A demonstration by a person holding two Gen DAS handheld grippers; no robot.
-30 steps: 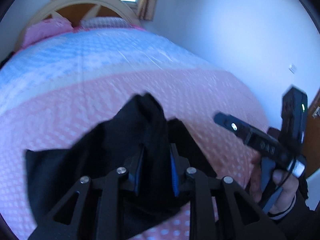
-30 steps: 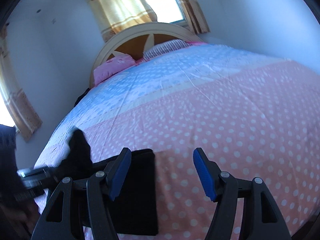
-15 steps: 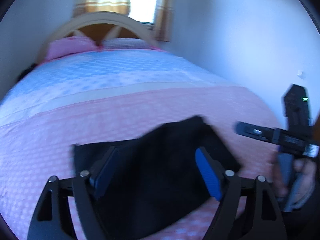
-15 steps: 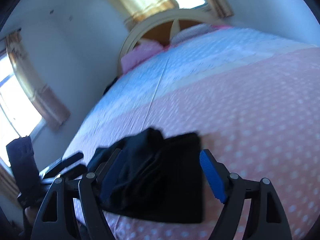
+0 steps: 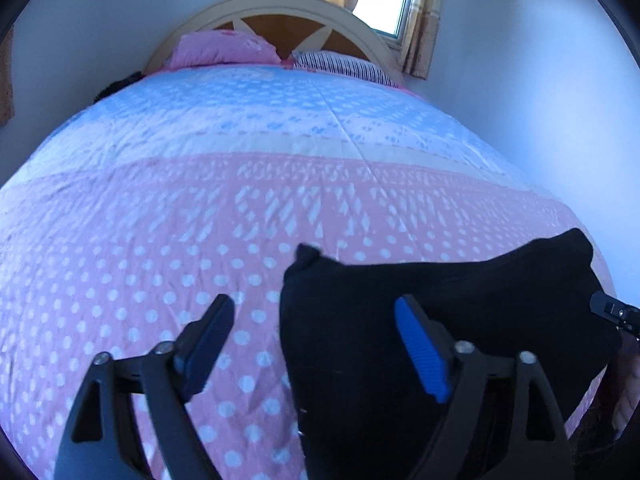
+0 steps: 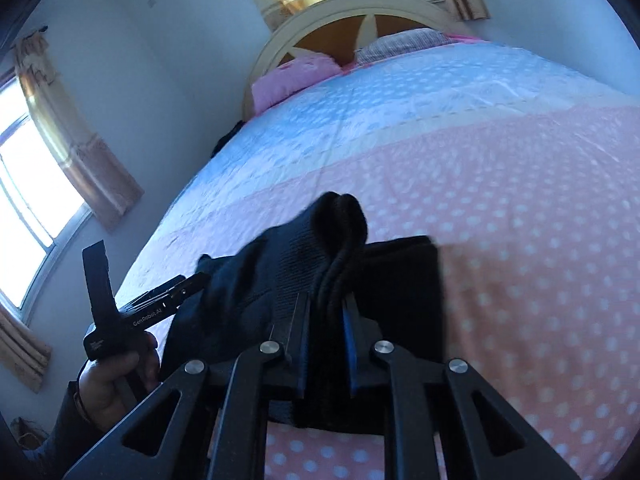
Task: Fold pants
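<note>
Pinching a bunched fold of the black pants [image 6: 304, 264] between its blue pads, the right hand-held gripper [image 6: 326, 312] is now pressed together on the cloth, where half a second ago its fingers were spread wide around it. The left hand-held gripper [image 5: 316, 344], clamped on the fabric a second ago, now stands spread with nothing between its fingers, the pants [image 5: 440, 320] lying mostly to its right on the pink dotted bedspread [image 5: 200, 220] near the foot of the bed. In the right wrist view a hand [image 6: 116, 376] grips the left tool's handle, whose side reads "GenRobot.AI" in small white letters. Pillows [image 5: 224, 48] lie by the headboard.
</note>
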